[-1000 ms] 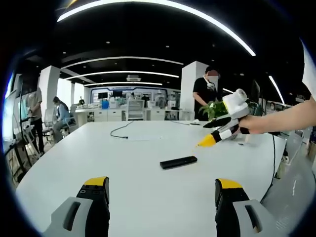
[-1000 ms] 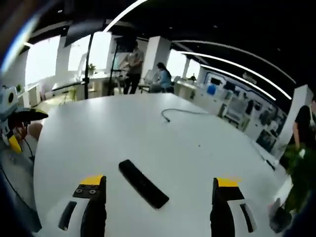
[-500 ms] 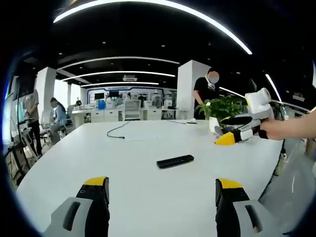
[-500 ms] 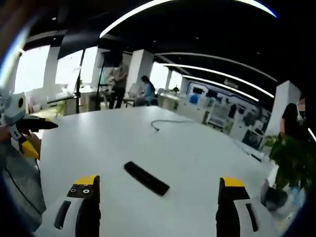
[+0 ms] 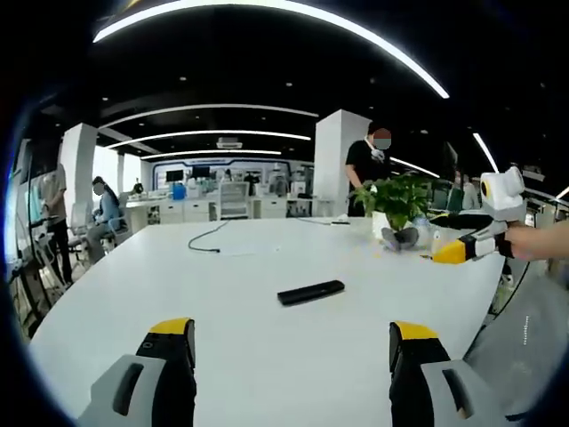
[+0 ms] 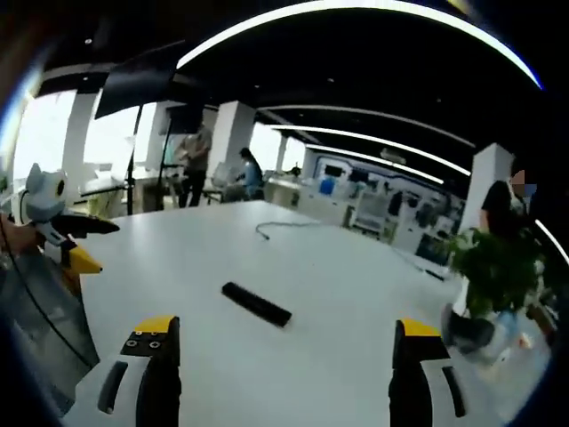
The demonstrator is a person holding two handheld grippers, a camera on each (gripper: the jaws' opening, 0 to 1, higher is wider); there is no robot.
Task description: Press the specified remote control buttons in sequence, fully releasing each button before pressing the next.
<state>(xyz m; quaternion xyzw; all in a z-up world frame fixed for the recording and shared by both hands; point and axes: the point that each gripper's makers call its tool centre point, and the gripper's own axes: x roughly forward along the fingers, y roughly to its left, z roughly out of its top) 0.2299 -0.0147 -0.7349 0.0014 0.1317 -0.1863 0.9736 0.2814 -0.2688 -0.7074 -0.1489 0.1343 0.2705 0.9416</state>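
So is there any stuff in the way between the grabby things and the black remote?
No, nothing visible. Only bare white table lies between each hand-held gripper and the remote. The plant and cable sit farther back.

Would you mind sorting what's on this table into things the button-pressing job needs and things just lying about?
For the job:
remote control, lying flat on the white table
left gripper, open
right gripper, open

Just lying about:
potted plant near the table's far edge
black cable across the far side
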